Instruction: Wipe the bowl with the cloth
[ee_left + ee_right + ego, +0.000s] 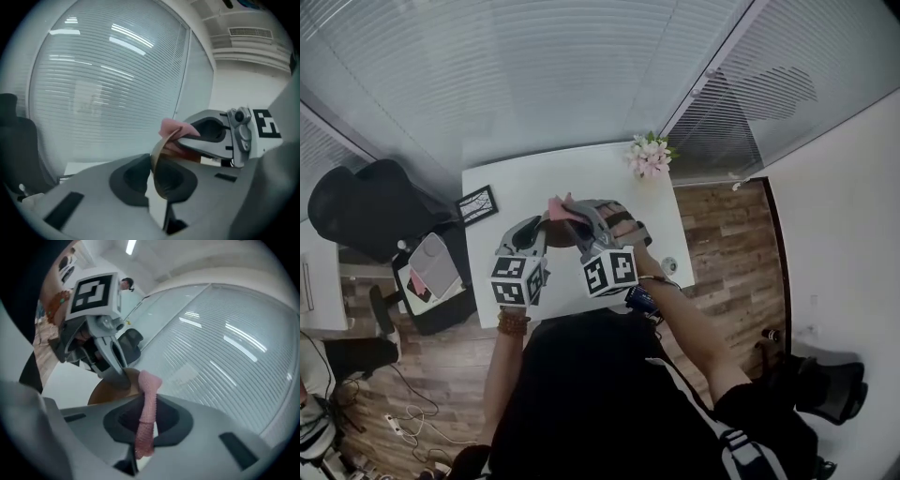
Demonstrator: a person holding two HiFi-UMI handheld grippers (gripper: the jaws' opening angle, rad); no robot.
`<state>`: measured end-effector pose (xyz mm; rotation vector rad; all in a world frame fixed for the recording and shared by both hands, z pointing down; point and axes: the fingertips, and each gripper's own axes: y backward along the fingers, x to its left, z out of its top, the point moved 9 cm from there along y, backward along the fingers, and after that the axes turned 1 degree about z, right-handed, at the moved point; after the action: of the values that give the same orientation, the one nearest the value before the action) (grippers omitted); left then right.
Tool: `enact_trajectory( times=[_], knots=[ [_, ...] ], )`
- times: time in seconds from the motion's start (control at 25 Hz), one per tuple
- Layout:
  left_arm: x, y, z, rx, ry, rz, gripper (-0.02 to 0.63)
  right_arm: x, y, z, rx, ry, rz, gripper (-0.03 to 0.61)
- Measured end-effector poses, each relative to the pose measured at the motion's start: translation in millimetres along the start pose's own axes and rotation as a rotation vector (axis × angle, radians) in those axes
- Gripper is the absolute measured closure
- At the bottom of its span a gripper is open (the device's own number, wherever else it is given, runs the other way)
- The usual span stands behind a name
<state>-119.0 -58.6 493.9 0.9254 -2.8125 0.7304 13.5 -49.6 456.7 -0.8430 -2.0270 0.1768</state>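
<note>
In the left gripper view a thin brown bowl (158, 161) stands edge-on, and my left gripper (152, 177) is shut on its rim. The pink cloth (174, 127) lies against the bowl's upper edge, with the right gripper's fingers (206, 140) just behind it. From the right gripper view, my right gripper (145, 427) is shut on the pink cloth (149, 392), which rises as a twisted strip to the bowl (101, 392). The head view shows both grippers raised over the middle of the white table (525, 178), left gripper (544, 223) and right gripper (574, 214) close together, the cloth (561, 205) between them.
A pot of pink flowers (650, 155) stands at the table's far right corner, a small framed picture (476, 202) at its left edge, and a small round object (669, 265) near the right edge. A black office chair (366, 206) is left of the table.
</note>
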Motion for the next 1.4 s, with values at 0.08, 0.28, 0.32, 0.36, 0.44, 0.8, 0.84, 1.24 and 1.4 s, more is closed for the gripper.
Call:
enact_trajectory(
  times=[0.08, 0.28, 0.32, 0.36, 0.44, 0.8, 0.84, 1.24, 1.4],
  knots=[
    [0.2, 7.0, 3.1, -0.1, 0.131, -0.005, 0.579, -2.9, 5.1, 0.5, -0.028, -0.104, -0.057, 0.551],
    [0.8, 19.0, -1.4, -0.274, 0.496, -0.078, 0.558, -5.0, 23.7, 6.9, -0.104, -0.338, -0.21, 0.546],
    [0.9, 18.7, -5.0, -0.265, 0.495, -0.071, 0.558, -2.9, 24.4, 6.7, -0.09, -0.365, -0.207, 0.545],
    [1.2, 18.1, -9.0, -0.231, 0.447, -0.051, 0.558, 0.7, 23.8, 6.3, -0.065, -0.356, -0.191, 0.546],
    [-1.2, 16.6, -14.4, -0.11, 0.203, 0.023, 0.577, 12.5, 20.1, 6.5, -0.008, -0.22, -0.141, 0.552],
    [-16.9, 6.8, -35.2, 0.077, -0.058, 0.019, 0.6, 39.9, 18.2, -11.1, 0.04, -0.219, 0.009, 0.552],
    [-13.1, 5.1, -41.2, 0.084, 0.019, -0.003, 0.6, 40.4, 20.2, -14.1, 0.037, -0.273, 0.008, 0.552],
    [18.9, -14.1, -119.0, 0.263, 0.384, 0.009, 0.6, 43.6, 63.6, -29.0, -0.06, -0.654, -0.052, 0.557],
    [37.5, -23.9, -162.7, 0.393, 0.412, 0.056, 0.6, 42.9, 86.3, -56.3, 0.025, -0.702, -0.086, 0.557]
  ],
)
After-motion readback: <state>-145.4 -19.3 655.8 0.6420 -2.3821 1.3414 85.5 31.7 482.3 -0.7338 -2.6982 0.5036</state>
